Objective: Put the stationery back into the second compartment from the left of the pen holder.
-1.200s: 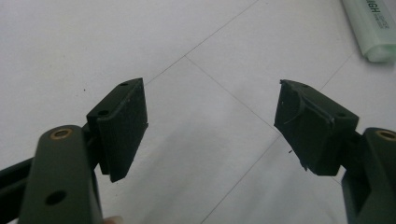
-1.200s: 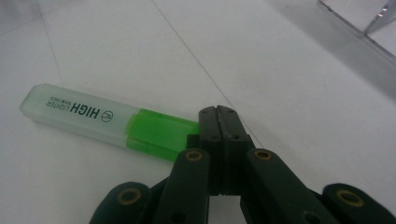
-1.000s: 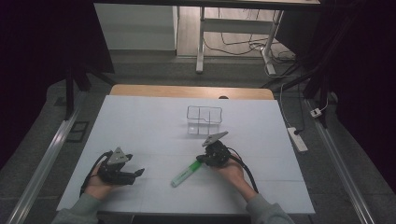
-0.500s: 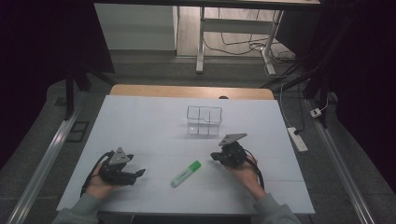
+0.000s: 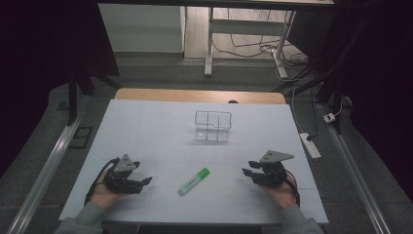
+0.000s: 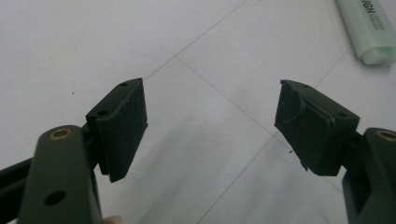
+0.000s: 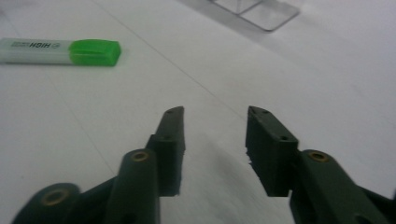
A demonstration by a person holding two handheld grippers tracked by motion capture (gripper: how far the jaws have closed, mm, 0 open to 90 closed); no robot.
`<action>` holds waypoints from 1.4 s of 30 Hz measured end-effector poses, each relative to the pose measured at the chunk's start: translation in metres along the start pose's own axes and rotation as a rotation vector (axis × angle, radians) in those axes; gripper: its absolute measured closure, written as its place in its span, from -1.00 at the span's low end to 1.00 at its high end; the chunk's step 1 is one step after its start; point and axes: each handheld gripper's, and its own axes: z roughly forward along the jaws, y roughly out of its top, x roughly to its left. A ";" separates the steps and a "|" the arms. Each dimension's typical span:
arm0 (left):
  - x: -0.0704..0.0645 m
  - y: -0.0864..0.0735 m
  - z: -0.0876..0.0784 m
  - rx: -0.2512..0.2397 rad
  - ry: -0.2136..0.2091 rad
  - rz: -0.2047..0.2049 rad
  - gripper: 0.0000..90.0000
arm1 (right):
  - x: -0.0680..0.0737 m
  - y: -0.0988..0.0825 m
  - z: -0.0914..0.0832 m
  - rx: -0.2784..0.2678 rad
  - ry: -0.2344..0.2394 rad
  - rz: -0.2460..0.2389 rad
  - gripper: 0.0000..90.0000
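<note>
My right tool [image 5: 251, 171] has just been opening, nothing between its jaws; my left tool [image 5: 144, 181], spread, should straddle the green-capped plastic highlighter [image 5: 194, 181] squarely on the white tabletop [image 5: 146, 126].

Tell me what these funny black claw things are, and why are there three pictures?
They are grippers, tools with two black jaws that a person squeezes. The person holds the left gripper in one hand and the right gripper in the other. One camera looks down from above the white table. The other two cameras ride on the grippers and look along their jaws. On the table lie a green highlighter and, farther back, a clear box with compartments. Both grippers are open and hold nothing. The right one's jaws have just been opening, with nothing between them.
</note>
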 end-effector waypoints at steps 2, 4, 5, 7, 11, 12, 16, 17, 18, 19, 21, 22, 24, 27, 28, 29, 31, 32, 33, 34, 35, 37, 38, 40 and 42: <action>0.000 0.001 0.000 -0.001 -0.001 -0.002 -0.44 | -0.003 -0.004 -0.006 -0.016 -0.014 0.004 0.13; 0.000 0.001 -0.001 -0.003 -0.004 -0.007 -0.44 | -0.006 -0.008 -0.010 -0.027 -0.020 0.004 0.06; 0.000 0.001 -0.001 -0.003 -0.005 -0.009 -0.44 | -0.007 -0.010 -0.011 -0.030 -0.019 0.003 0.03; 0.000 0.002 -0.001 -0.003 -0.008 -0.012 -0.44 | -0.009 -0.013 -0.012 -0.029 -0.016 -0.002 -0.02; -0.001 0.004 -0.001 -0.007 -0.022 -0.024 -0.43 | -0.011 -0.014 -0.011 -0.034 -0.018 -0.009 -0.08; -0.001 0.005 -0.001 -0.008 -0.026 -0.027 -0.42 | -0.011 -0.014 -0.011 -0.037 -0.019 -0.012 -0.08; -0.004 0.014 0.000 -0.014 -0.044 -0.035 -0.41 | -0.012 -0.014 -0.011 -0.039 -0.026 -0.019 -0.11; -0.005 0.016 0.000 -0.012 -0.049 -0.035 -0.41 | -0.012 -0.013 -0.011 -0.039 -0.027 -0.016 -0.12; -0.006 0.019 0.001 -0.008 -0.057 -0.038 -0.40 | -0.012 -0.013 -0.011 -0.038 -0.028 -0.015 -0.12; -0.007 0.022 0.002 0.000 -0.063 -0.040 -0.39 | -0.013 -0.013 -0.012 -0.039 -0.030 -0.015 -0.12; -0.010 0.028 0.004 0.011 -0.067 -0.039 -0.39 | -0.013 -0.013 -0.012 -0.038 -0.034 -0.016 -0.13; -0.012 0.031 0.006 0.016 -0.072 -0.040 -0.39 | -0.014 -0.013 -0.012 -0.038 -0.035 -0.016 -0.13; -0.015 0.036 0.008 0.021 -0.082 -0.036 -0.39 | -0.014 -0.013 -0.012 -0.036 -0.034 -0.019 -0.14; -0.019 0.044 0.012 0.026 -0.100 -0.022 -0.39 | -0.014 -0.013 -0.012 -0.034 -0.032 -0.022 -0.15; -0.020 0.046 0.014 0.028 -0.106 -0.014 -0.39 | -0.014 -0.013 -0.013 -0.033 -0.030 -0.022 -0.15; -0.021 0.049 0.015 0.028 -0.114 -0.010 -0.39 | -0.014 -0.013 -0.013 -0.033 -0.029 -0.022 -0.15; -0.024 0.054 0.019 0.029 -0.134 0.005 -0.39 | -0.014 -0.013 -0.012 -0.031 -0.026 -0.023 -0.15; -0.025 0.057 0.021 0.030 -0.142 0.010 -0.39 | -0.013 -0.014 -0.012 -0.031 -0.024 -0.023 -0.15; -0.027 0.061 0.023 0.032 -0.143 0.016 -0.39 | -0.013 -0.014 -0.012 -0.033 -0.022 -0.024 -0.15; -0.028 0.064 0.025 0.032 -0.147 0.022 -0.39 | -0.013 -0.013 -0.013 -0.033 -0.021 -0.024 -0.16; -0.030 0.067 0.027 0.037 -0.153 0.030 -0.39 | -0.012 -0.013 -0.013 -0.033 -0.020 -0.025 -0.16; -0.033 0.074 0.033 0.040 -0.159 0.037 -0.39 | -0.012 -0.013 -0.013 -0.032 -0.021 -0.028 -0.16; -0.035 0.078 0.035 0.045 -0.167 0.043 -0.39 | -0.012 -0.013 -0.013 -0.033 -0.021 -0.028 -0.16; -0.039 0.084 0.040 0.061 -0.171 0.058 -0.39 | -0.012 -0.013 -0.013 -0.031 -0.027 -0.031 -0.16; -0.043 0.090 0.044 0.075 -0.173 0.067 -0.39 | -0.012 -0.013 -0.012 -0.026 -0.025 -0.034 -0.17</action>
